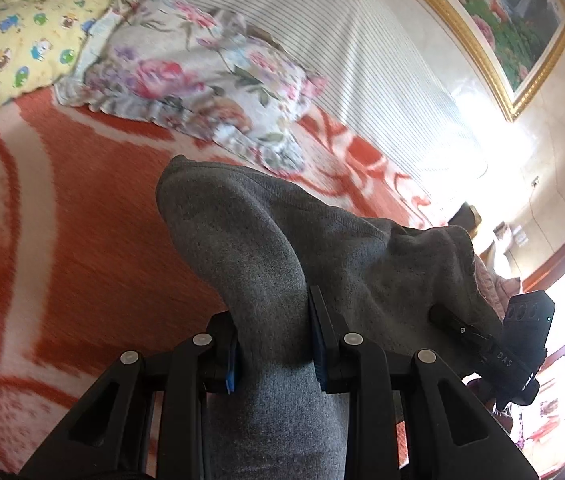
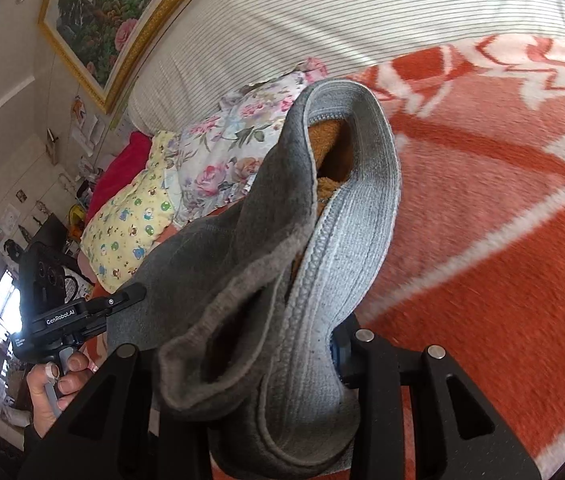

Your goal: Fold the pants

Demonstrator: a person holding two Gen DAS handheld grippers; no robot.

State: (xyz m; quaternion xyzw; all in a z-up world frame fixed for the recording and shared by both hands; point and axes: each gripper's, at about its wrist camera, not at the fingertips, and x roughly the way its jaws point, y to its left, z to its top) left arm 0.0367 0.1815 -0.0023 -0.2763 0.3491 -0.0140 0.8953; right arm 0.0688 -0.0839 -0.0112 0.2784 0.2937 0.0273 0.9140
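— Orange-and-white patterned blanket point(image 1: 82, 240) covers the bed, and a striped white headboard cushion point(image 1: 322, 40) runs along the back, with a gold-framed landscape painting point(image 1: 502, 20) on the wall at two o'clock in the left wrist view.

— And the pillows?

— Two of them lie at about eleven o'clock in that view: a yellow cartoon-print pillow point(image 1: 22, 40) and, just beside it, a frilled floral pillow point(image 1: 202, 80).

— Where are the grey fleece pants point(image 1: 266, 248)?

— Lifted off the blanket, bunched between both tools. In the left wrist view the left gripper point(image 1: 274, 344) pinches a thick fold of the grey cloth between its blue pads point(image 1: 231, 368); the fabric rises from the jaws toward twelve o'clock and drapes away to three o'clock, where the right gripper point(image 1: 454, 322) meets it.

— Does the right one have a hold?

— Yes. In the right wrist view the right gripper point(image 2: 270, 360) is clamped on the ribbed pale-grey waistband point(image 2: 362, 208), which loops up toward twelve o'clock with the brownish lining visible inside. The cloth hides most of its jaws; only a blue pad point(image 2: 336, 350) peeks out at the right edge.

— Anything else?

— At nine o'clock in that view, the person's hand point(image 2: 54, 384) grips the handle of the left gripper point(image 2: 130, 294), whose tip reaches the grey cloth.
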